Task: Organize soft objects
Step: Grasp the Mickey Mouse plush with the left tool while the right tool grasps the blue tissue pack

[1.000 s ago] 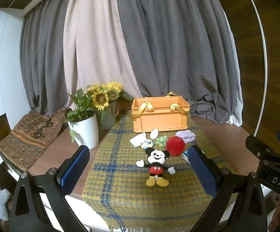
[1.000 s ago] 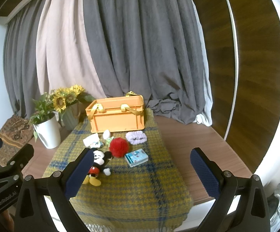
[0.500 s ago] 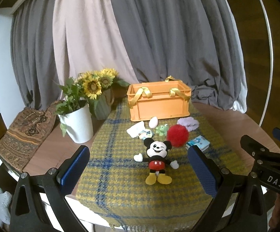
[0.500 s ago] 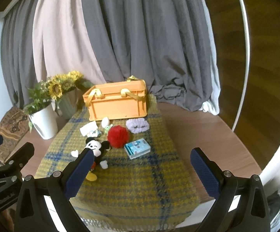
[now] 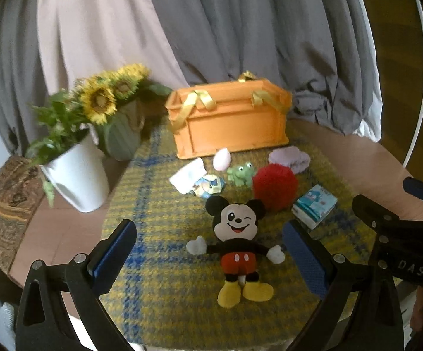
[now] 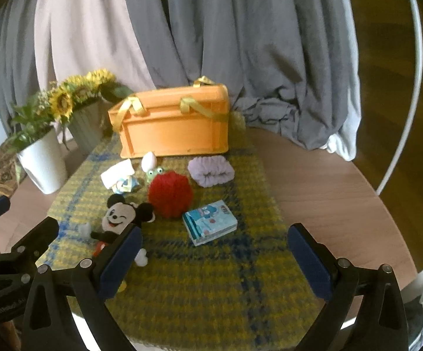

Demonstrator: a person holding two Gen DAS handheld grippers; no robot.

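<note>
A Mickey Mouse plush (image 5: pixel 237 239) lies face up on the yellow plaid cloth (image 5: pixel 164 292), right in front of my open, empty left gripper (image 5: pixel 211 257). Behind it lie a red pom-pom ball (image 5: pixel 274 185), a green frog toy (image 5: pixel 240 174), a lilac scrunchie (image 5: pixel 290 158), a pink egg (image 5: pixel 221 159), a white folded cloth (image 5: pixel 188 175) and a tissue pack (image 5: pixel 314 204). The orange basket (image 5: pixel 229 122) stands at the back. My right gripper (image 6: pixel 214 260) is open and empty, with the tissue pack (image 6: pixel 210 225) ahead and the Mickey plush (image 6: pixel 118 222) by its left finger.
A white pot with a plant (image 5: pixel 77 172) and a vase of sunflowers (image 5: pixel 118 117) stand left of the cloth. Grey curtains (image 5: pixel 240 29) hang behind the round wooden table (image 6: pixel 328 193). A patterned fabric (image 5: pixel 6 204) lies at the far left.
Both grippers have moved forward and down toward the table, so the toys look larger and nearer. Nothing on the cloth has moved. Both grippers stay open.
</note>
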